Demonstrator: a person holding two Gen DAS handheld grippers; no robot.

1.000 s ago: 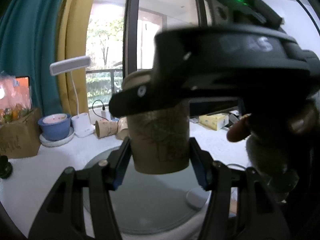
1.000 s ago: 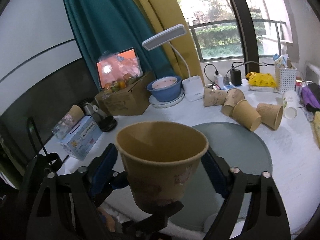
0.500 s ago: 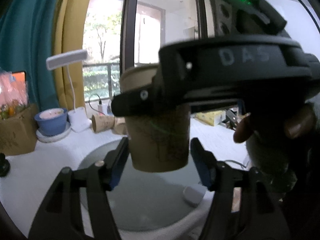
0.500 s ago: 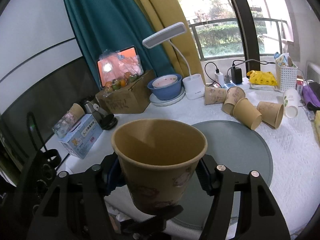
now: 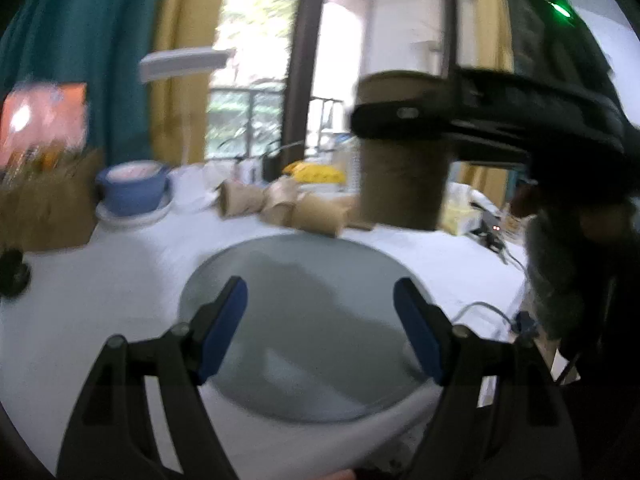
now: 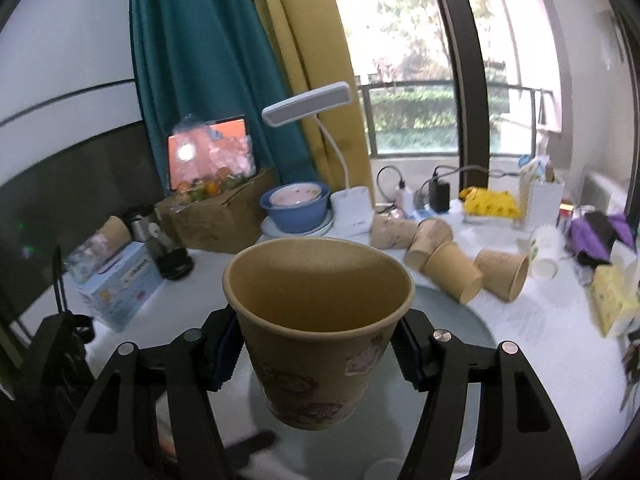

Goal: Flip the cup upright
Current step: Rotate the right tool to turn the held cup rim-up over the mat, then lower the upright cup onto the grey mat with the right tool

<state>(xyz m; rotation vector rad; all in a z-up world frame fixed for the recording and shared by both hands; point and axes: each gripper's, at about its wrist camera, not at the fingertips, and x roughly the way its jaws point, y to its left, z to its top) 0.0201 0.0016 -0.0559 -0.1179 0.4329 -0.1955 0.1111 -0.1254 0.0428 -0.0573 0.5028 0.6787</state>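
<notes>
My right gripper (image 6: 316, 354) is shut on a brown paper cup (image 6: 318, 336) with cartoon prints, held upright in the air, mouth up, above the grey round mat (image 6: 460, 320). In the left wrist view the same cup (image 5: 402, 168) hangs at the upper right, clamped by the right gripper's black fingers (image 5: 440, 120). My left gripper (image 5: 320, 328) is open and empty, low over the mat (image 5: 304, 320), apart from the cup.
Several brown paper cups (image 6: 452, 272) lie on their sides at the back of the white table (image 6: 540, 340). A blue bowl (image 6: 296, 210), a white desk lamp (image 6: 352, 208), a cardboard box (image 6: 216, 220) and a tissue box (image 6: 120, 284) stand behind and to the left.
My left gripper has let go of the cup, opened and drawn back and left. The right gripper's jaws have closed on the cup and now hold it alone.
</notes>
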